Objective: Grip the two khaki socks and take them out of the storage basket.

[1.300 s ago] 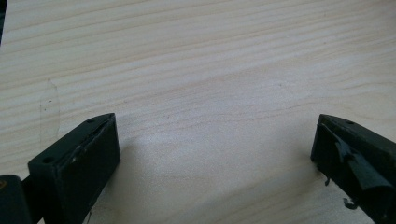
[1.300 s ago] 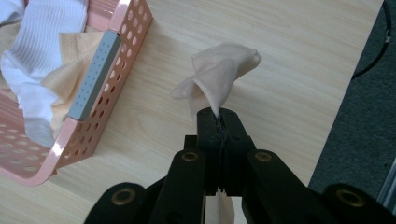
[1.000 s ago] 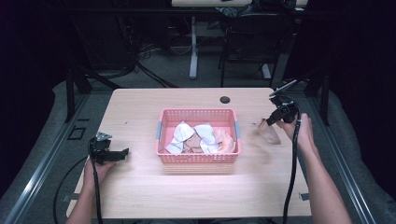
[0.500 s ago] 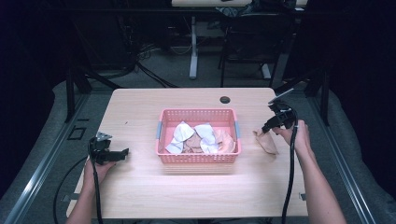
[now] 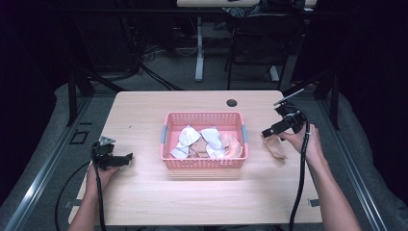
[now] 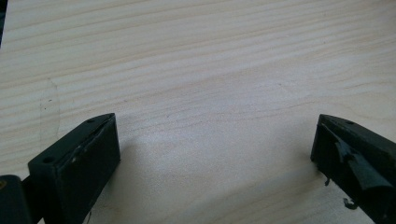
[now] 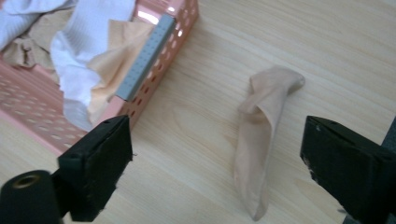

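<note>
A: The beige sock [image 5: 276, 146] is seen in the high view lying flat on the table [image 5: 144, 115], just beside the right end of the pink basket [image 5: 205, 163] and apart from it. The right gripper [image 5: 266, 133] is held just above it; its jaws have just been opening, and nothing is held between them.

B: The left gripper [image 5: 128, 157] is noted resting on the table well to the left of the basket.

A: In the left gripper view, the jaws are shown wide apart over bare wood, with nothing gripped.

B: In the right gripper view, the sock [image 7: 262, 135] is seen free on the table between the spread jaws. A white sock [image 7: 86, 51] and further beige socks are seen inside the basket [image 7: 154, 88].

A: The release step is judged complete. The next move calls for a reach back into the basket, where another sock is to be gripped.
</note>
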A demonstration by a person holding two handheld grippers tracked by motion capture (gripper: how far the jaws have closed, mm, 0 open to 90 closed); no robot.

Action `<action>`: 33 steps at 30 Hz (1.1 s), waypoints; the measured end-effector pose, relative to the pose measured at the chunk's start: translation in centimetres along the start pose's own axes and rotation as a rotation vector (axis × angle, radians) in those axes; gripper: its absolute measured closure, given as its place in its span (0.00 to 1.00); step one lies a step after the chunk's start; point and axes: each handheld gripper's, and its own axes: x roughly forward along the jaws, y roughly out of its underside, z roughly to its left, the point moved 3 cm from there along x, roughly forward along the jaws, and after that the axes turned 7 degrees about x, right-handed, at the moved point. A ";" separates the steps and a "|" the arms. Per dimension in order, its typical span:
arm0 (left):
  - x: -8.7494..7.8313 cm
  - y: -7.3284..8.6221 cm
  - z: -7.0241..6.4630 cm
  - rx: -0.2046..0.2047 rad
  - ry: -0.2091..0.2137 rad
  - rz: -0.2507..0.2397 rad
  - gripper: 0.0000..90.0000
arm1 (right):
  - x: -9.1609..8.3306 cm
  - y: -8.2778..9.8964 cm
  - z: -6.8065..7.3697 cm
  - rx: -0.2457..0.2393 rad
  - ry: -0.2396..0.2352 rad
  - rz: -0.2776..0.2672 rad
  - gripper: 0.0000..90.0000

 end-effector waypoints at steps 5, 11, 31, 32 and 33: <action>0.0 0.0 0.0 -0.001 0.000 -0.001 0.01 | -0.8 -0.4 2.3 -0.069 -0.006 -0.001 0.02; 0.0 0.0 0.0 0.000 0.001 -0.001 0.01 | -1.1 -1.2 4.5 -0.116 -0.022 -0.020 0.01; 0.0 0.0 0.0 0.001 0.001 0.000 0.01 | 1.5 -3.4 11.3 -0.273 -0.086 0.024 0.15; 0.0 0.0 0.0 0.001 0.001 0.000 0.01 | 1.8 -3.4 11.4 -0.277 -0.089 0.032 0.15; 0.0 0.0 0.0 0.001 0.001 -0.001 0.01 | 2.3 -3.4 11.7 -0.271 -0.088 0.038 0.15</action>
